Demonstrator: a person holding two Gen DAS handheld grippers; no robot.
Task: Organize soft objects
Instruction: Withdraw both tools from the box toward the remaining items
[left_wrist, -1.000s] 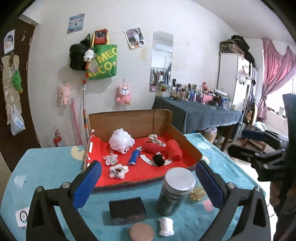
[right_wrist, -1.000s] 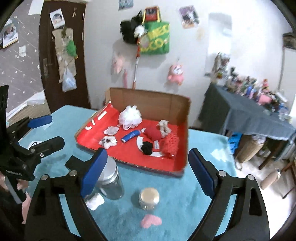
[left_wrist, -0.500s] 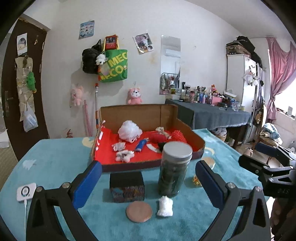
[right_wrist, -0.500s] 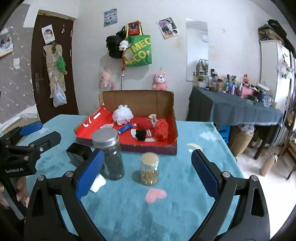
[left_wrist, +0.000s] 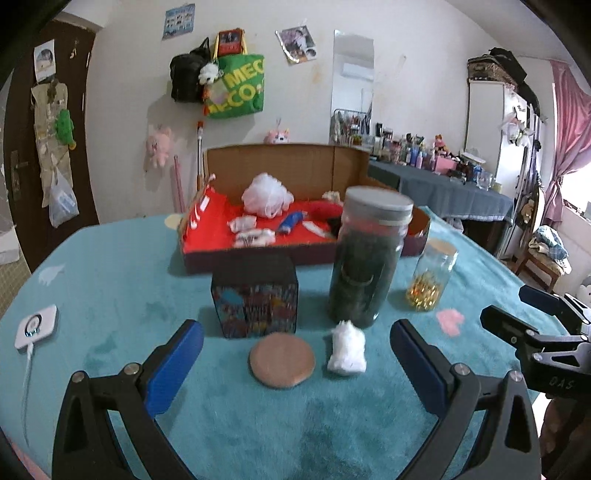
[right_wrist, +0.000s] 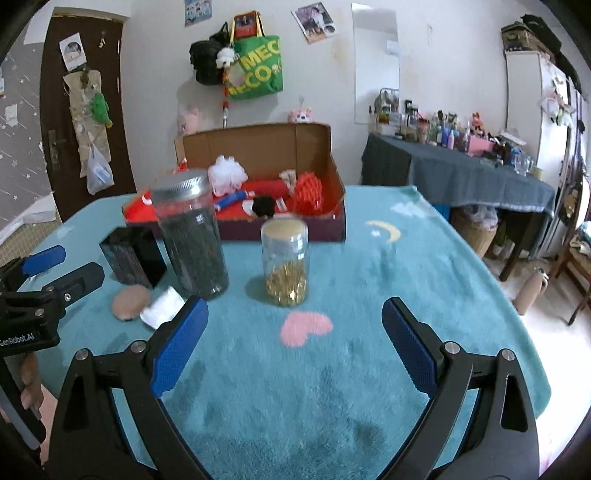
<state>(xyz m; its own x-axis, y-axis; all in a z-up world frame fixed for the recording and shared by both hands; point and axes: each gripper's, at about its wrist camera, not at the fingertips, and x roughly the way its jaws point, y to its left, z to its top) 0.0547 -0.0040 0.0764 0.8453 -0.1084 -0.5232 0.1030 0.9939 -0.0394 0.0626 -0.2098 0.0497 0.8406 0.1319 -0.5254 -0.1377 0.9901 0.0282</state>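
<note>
A small white fluffy piece lies on the teal cloth beside a round tan puff; both sit just ahead of my open left gripper, nothing between its fingers. In the right wrist view the white piece and the tan puff lie left of my open right gripper, which hovers low over a pink heart patch. The cardboard box with a red lining holds a white mesh pouf, a red knitted thing and several small soft items.
A tall jar of dark contents, a small jar of gold bits and a black patterned box stand between the grippers and the cardboard box. A white device with a cable lies at the left. The table edge drops away at right.
Both grippers have sunk lower toward the table and pulled back from the box; the view now looks across the cloth rather than down into the box. Both stayed open.
</note>
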